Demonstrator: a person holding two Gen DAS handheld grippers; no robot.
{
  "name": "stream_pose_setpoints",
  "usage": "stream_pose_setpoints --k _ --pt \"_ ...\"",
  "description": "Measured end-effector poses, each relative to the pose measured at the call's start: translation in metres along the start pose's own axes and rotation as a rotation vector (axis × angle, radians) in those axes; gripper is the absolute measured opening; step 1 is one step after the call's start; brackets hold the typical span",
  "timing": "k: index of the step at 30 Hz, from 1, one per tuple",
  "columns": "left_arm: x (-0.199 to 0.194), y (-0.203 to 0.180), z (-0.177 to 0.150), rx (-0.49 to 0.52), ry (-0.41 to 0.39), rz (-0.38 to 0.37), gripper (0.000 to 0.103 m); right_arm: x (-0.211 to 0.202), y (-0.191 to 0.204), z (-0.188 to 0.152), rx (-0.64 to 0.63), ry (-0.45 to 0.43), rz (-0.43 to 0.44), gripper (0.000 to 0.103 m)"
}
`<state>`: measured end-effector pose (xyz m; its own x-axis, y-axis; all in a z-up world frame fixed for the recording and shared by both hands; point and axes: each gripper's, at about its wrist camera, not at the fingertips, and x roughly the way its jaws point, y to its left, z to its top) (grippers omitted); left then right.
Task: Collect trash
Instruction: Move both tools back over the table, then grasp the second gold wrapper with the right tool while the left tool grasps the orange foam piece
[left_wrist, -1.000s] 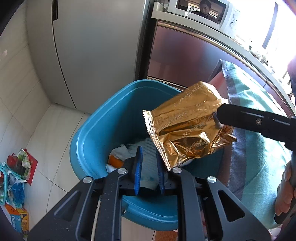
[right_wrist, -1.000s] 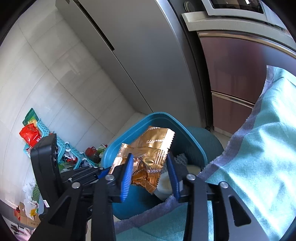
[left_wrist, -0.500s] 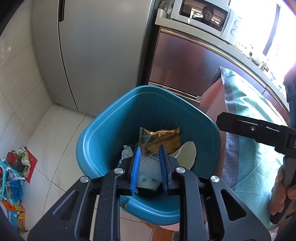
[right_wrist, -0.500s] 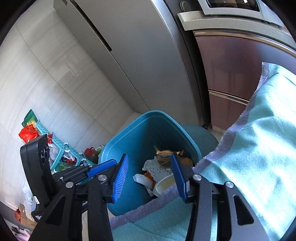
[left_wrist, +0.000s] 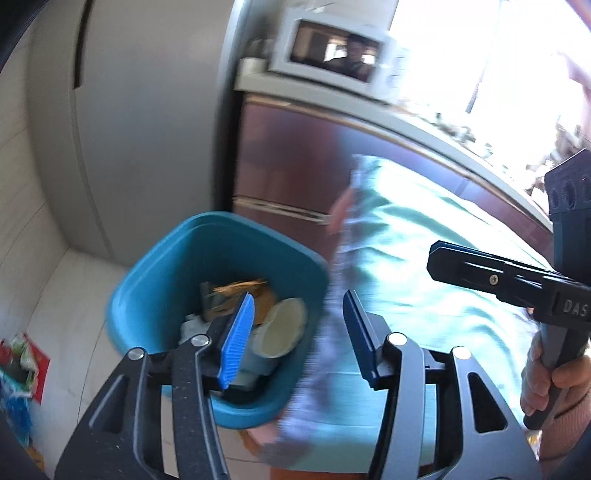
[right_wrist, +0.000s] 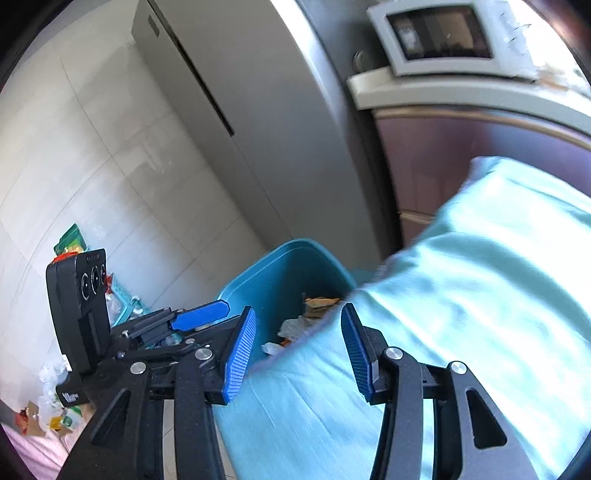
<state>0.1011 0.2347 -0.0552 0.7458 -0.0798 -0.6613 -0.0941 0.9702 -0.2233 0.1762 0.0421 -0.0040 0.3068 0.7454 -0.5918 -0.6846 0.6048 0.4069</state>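
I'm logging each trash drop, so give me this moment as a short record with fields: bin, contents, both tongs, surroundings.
bin: blue trash bin, on the floor beside the teal-covered table
contents: gold wrapper, a pale cup, white scraps
left tongs: opening, nothing between them
right tongs: open, empty
surroundings: grey fridge, microwave

Refrigerator (left_wrist: 147, 122), microwave (left_wrist: 332, 55), teal cloth (right_wrist: 480, 295)
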Motion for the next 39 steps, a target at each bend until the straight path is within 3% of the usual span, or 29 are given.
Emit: stream_pose_setpoints --k 5,12,23,33,39 --pt "-0.002 -0.052 -0.001 0.093 -0.010 -0.101 0.053 -0.058 -0.032 -0.020 0.054 -0.087 -0.089 0.046" --pt "0.014 -0.133 -0.011 0.216 0.039 -0.242 0.053 -0.129 -0.082 -0.058 0.155 -0.161 -0.255 0.046" --pt "0.040 -0.236 -0.025 0.363 0.106 -0.353 0.053 -0.207 -0.166 -0.114 0.355 -0.238 -0.464 0.047" --pt "0.069 -0.305 -0.023 0.447 0.169 -0.429 0.053 -0.226 -0.203 -0.143 0.455 -0.236 -0.471 0.047" --pt "0.092 -0.338 -0.025 0.469 0.219 -0.427 0.053 -0.221 -0.207 -0.144 0.464 -0.209 -0.443 0.045"
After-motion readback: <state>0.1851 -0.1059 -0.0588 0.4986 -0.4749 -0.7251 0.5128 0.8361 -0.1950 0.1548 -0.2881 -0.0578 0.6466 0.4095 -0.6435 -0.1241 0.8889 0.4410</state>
